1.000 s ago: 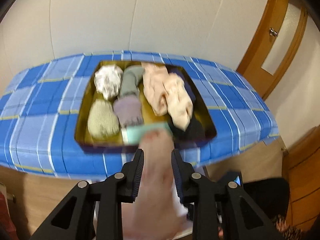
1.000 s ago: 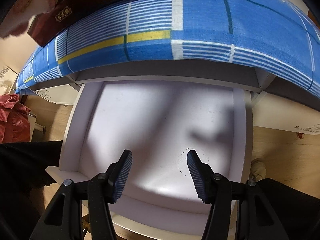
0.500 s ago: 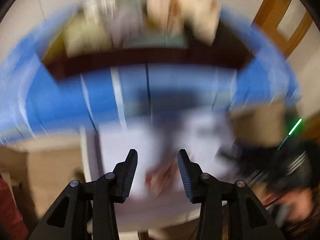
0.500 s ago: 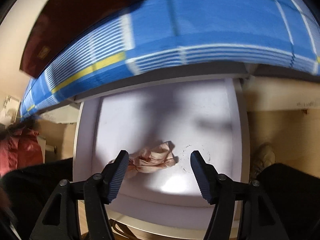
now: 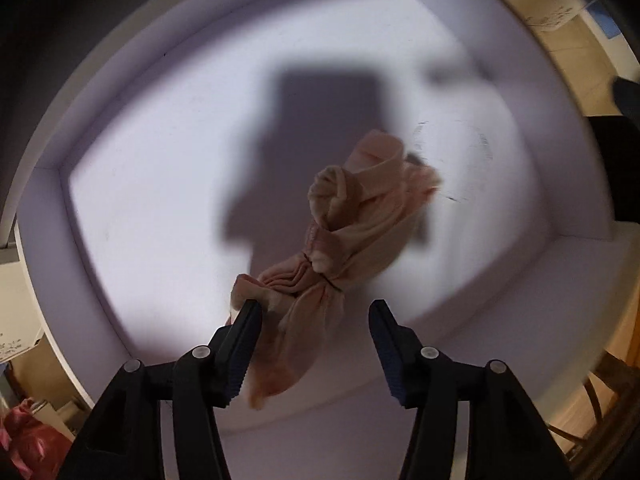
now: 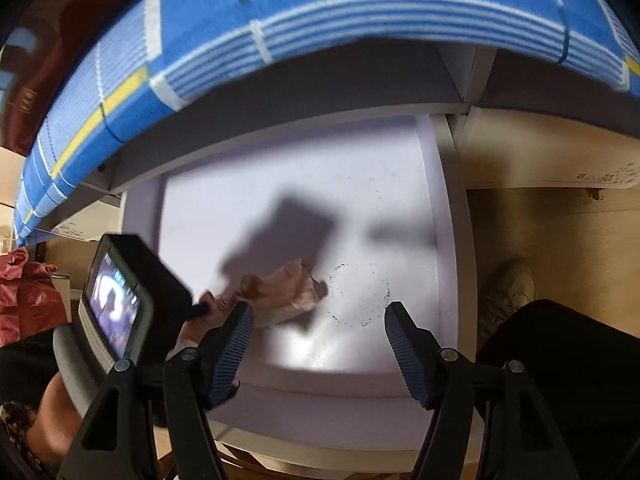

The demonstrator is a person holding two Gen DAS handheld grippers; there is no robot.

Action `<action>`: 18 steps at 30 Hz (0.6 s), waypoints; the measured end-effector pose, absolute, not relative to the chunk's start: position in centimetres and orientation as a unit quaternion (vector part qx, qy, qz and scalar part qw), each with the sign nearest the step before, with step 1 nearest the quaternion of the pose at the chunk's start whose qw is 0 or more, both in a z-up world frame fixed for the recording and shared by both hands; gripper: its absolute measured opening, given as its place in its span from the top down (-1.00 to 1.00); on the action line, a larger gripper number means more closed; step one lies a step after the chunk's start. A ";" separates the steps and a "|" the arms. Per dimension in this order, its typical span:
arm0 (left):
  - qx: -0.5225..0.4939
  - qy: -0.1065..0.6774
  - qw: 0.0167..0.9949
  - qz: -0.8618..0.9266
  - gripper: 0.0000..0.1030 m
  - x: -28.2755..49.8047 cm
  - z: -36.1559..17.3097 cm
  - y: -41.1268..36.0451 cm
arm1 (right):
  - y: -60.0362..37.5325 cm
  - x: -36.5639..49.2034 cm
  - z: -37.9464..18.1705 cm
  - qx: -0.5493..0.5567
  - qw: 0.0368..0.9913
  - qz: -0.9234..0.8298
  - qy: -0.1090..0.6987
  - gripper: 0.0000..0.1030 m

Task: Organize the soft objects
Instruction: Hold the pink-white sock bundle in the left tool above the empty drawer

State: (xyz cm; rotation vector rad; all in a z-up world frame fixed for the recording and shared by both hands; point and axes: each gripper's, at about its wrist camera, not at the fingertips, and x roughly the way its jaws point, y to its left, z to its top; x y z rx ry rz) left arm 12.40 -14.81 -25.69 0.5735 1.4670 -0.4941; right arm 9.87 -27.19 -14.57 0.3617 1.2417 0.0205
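Note:
A crumpled peach sock (image 5: 360,232) lies on the floor of an open white drawer (image 5: 120,160). My left gripper (image 5: 314,308) points straight down over it, jaws opening. One end of the sock still brushes the left finger (image 5: 244,344); the other finger stands apart from it. In the right wrist view the sock (image 6: 280,292) sits left of centre in the drawer (image 6: 444,240), beside the left gripper's body with its small screen (image 6: 120,300). My right gripper (image 6: 319,308) hovers above the drawer's front, jaws opening, nothing between them.
A table with a blue checked cloth (image 6: 320,20) overhangs the drawer's back. A dark red box (image 6: 40,80) sits on it at the upper left. A red bundle (image 6: 24,292) lies at the left. A person's dark trouser leg (image 6: 560,360) and shoe (image 6: 512,284) are at the right.
My left gripper dropped from above the box on the table into the drawer, carrying the peach sock, and its jaws parted. The sock now lies in the drawer. The right jaws widened a little.

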 end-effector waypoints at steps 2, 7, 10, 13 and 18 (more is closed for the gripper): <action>0.257 0.650 0.682 -0.215 -0.12 12.9 -26.3 -14.9 | -27.0 9.9 -14.9 0.162 0.794 0.010 0.585 -0.38; 0.259 0.636 0.697 -0.208 -0.12 13.6 -27.1 -14.8 | -27.1 10.0 -15.7 0.159 0.786 0.009 0.598 -0.39; 0.256 0.628 0.704 -0.211 -0.10 13.3 -27.4 -14.8 | -27.3 9.9 -15.7 0.160 0.787 0.005 0.596 -0.39; 0.254 0.622 0.711 -0.210 0.02 13.5 -27.5 -14.1 | -27.2 10.0 -15.9 0.163 0.784 0.005 0.599 -0.39; 0.234 0.631 0.710 -0.208 0.12 12.9 -27.1 -13.6 | -27.1 10.1 -16.3 0.162 0.778 0.005 0.607 -0.39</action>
